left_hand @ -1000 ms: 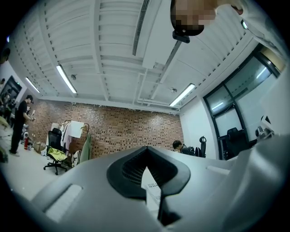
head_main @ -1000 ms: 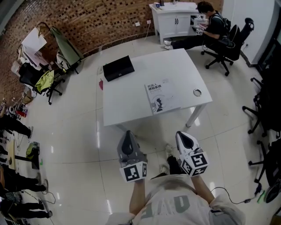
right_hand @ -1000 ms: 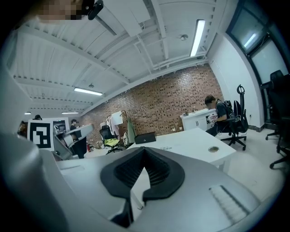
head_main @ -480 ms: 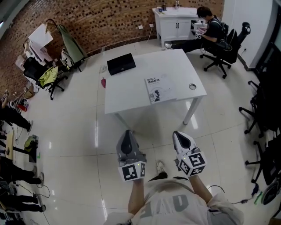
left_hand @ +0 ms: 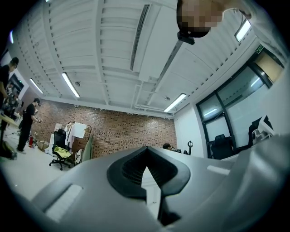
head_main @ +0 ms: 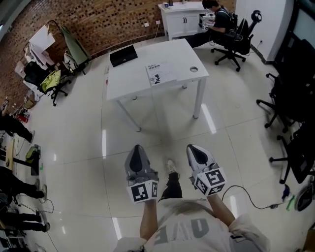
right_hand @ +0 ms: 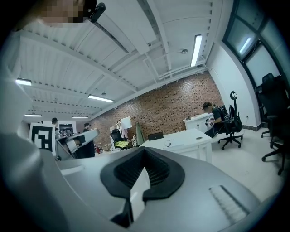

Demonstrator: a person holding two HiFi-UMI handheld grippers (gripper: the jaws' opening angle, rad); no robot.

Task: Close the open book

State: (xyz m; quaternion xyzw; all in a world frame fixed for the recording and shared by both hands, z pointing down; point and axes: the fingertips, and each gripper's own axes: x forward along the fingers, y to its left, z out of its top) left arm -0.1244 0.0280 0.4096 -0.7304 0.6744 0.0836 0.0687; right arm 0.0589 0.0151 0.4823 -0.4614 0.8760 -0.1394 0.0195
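White surface (head_main: 133,81) at twelve o'clock carries the book (head_main: 161,73); left tool (head_main: 137,151) and right tool (head_main: 195,150), at six o'clock, have jaws together.

White desk (head_main: 172,51) on pale tiled floor (head_main: 74,138). On it: book (head_main: 160,74), closed, cover up, near front edge; flat black case (head_main: 123,55) at far left corner; small round object (head_main: 193,69) at right. Left claw (head_main: 137,149) and right claw (head_main: 193,148) side by side over floor, well apart from desk. Brick wall (head_main: 98,24) behind; seated person (head_main: 216,12) at white cabinet (head_main: 179,19)
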